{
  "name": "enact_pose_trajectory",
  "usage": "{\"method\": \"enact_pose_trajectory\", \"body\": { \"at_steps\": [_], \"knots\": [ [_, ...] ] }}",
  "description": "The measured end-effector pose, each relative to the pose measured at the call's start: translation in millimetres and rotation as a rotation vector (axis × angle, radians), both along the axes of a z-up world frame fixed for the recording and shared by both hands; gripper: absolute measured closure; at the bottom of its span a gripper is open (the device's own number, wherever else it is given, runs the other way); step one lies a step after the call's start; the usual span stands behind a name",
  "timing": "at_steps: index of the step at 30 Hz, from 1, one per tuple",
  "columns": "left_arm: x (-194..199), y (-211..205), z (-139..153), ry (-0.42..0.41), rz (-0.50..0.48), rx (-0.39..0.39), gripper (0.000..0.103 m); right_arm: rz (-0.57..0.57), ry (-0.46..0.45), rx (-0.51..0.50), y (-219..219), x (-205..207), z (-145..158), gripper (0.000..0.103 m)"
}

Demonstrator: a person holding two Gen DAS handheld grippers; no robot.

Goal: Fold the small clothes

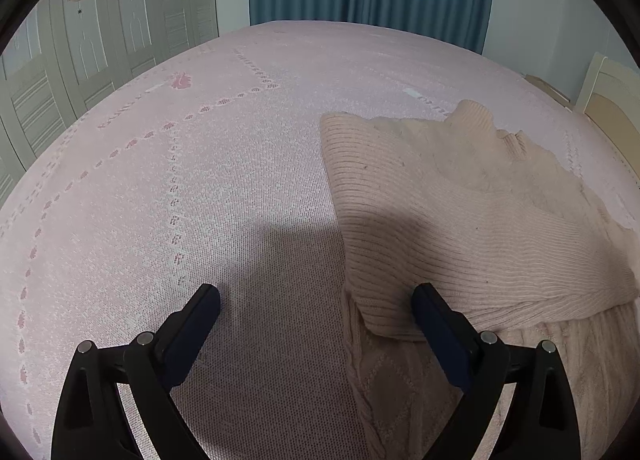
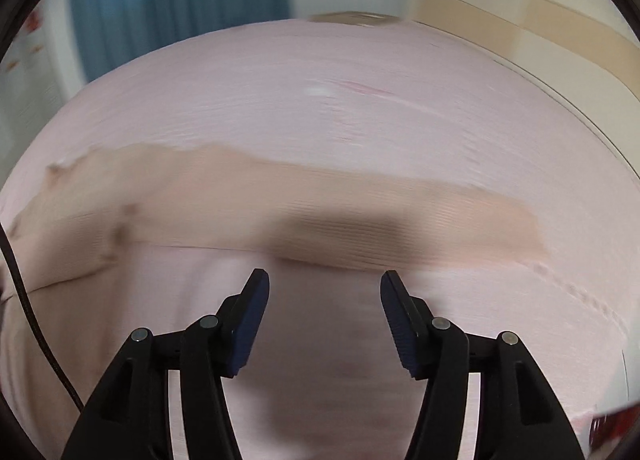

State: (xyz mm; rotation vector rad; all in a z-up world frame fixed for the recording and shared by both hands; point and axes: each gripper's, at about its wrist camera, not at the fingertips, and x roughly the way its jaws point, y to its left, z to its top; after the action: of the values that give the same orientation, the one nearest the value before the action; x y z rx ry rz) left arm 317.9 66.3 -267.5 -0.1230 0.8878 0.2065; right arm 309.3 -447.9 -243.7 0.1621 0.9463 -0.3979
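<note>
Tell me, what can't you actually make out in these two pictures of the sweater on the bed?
- Sweater: in the left wrist view its lower part runs off the bottom edge behind the left gripper.
- Sweater in the right wrist view: smeared by motion blur, knit and folds unreadable.
- Wardrobe decorations: too small to read.

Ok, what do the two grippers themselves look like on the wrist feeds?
Both match. The left gripper and right gripper have black plastic linkage arms with round silver pivot pins and two angular fingers faced with dark blue pads, ribbed on the right one. A black cable runs along the right view's left edge.
</note>
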Motion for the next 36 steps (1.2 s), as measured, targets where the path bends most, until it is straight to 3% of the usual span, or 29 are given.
{"method": "enact_pose_trajectory", "body": {
  "at_steps": [7,10,16,24,26,28,32,36],
  "knots": [
    [1,0,0,0.001,-0.007,0.002,0.005,-0.141,-0.041,0.181,-94,-33,-15,0.044],
    [2,2,0,0.004,-0.009,-0.008,0.005,-0.157,-0.101,0.267,-110,-36,-16,0.043],
    [5,0,-1,0.010,-0.009,0.001,0.005,-0.195,-0.130,0.358,-132,-26,-22,0.042],
    [5,0,-1,0.011,-0.009,-0.003,0.005,-0.273,-0.150,0.345,-150,-12,-21,0.043],
    [5,0,-1,0.010,-0.009,-0.005,0.005,-0.299,-0.131,0.283,-149,-8,-19,0.051],
    [5,1,-1,0.009,-0.009,-0.008,0.005,-0.316,-0.085,0.206,-149,-4,-17,0.095],
    [4,2,-1,0.006,-0.008,-0.014,0.005,-0.299,-0.084,0.151,-140,-5,0,0.098],
    [4,6,0,0.002,-0.009,-0.043,0.005,-0.249,-0.117,0.035,-101,4,47,0.098]
  ]
}}
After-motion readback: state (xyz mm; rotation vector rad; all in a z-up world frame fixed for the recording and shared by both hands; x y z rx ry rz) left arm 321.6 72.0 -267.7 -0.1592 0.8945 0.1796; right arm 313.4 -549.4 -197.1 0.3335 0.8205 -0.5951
